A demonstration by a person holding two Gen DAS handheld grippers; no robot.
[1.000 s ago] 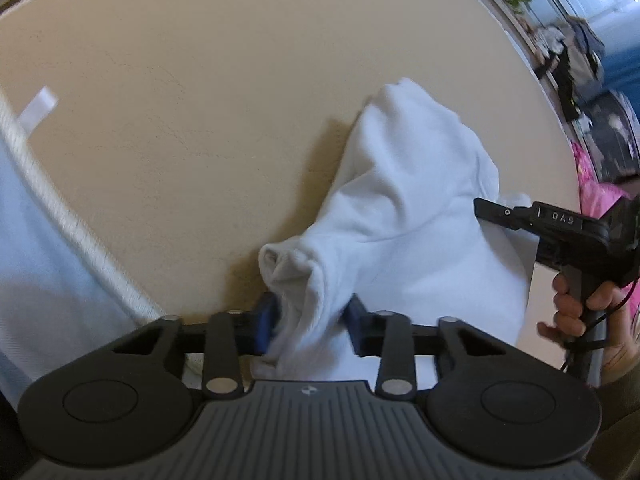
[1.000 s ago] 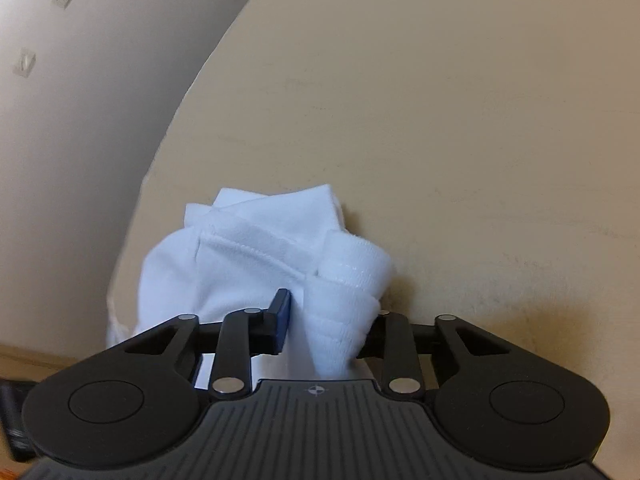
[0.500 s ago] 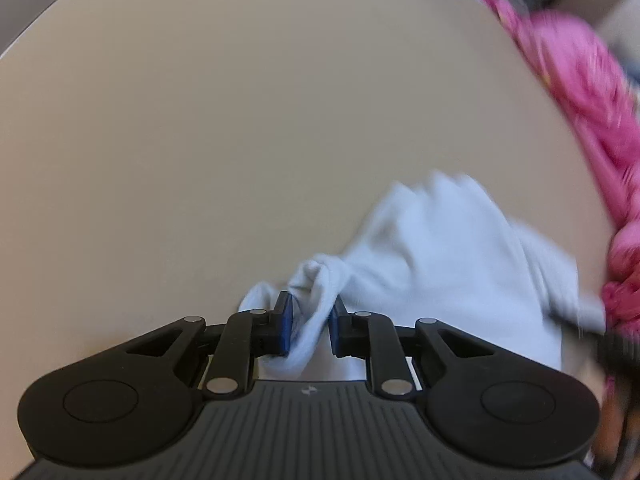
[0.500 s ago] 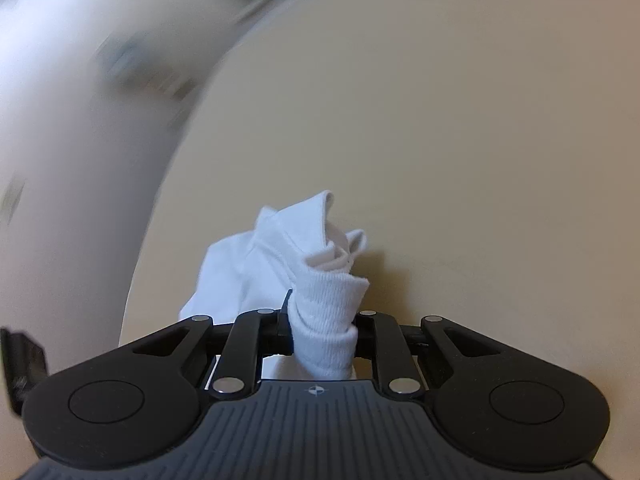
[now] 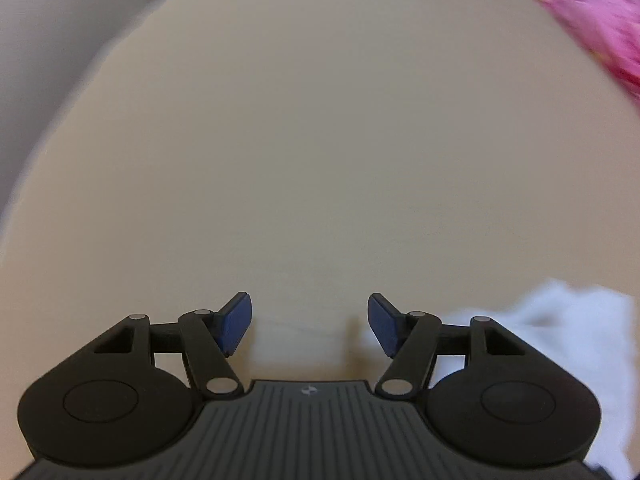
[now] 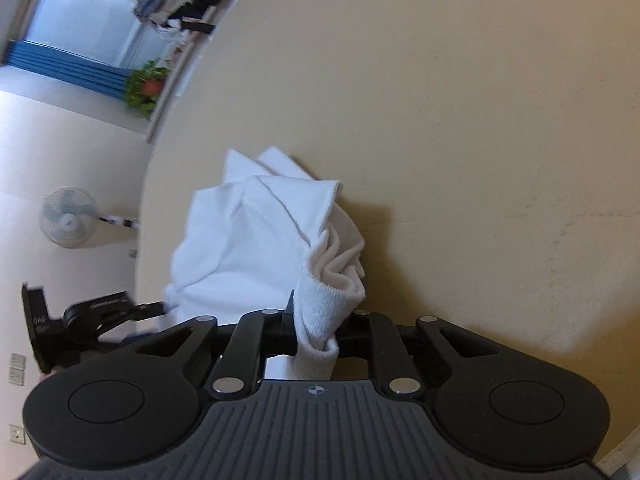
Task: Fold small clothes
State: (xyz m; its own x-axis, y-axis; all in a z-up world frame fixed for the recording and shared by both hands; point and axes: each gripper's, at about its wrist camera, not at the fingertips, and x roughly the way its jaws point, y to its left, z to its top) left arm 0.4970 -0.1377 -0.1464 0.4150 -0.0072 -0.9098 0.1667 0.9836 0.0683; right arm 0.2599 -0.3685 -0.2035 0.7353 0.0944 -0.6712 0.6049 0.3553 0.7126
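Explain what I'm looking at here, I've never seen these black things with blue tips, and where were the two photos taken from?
Each is a hand-held clamp tool with two fingers; a person carries one in each hand. A camera on each tool looks forward over its own fingers, which gives the two pictures. The left gripper is open with only the beige table between its blue pads; it has just been opening. The right gripper pinches the ribbed edge of a white garment lying crumpled on the table. Pink cloth sits at the far edge.
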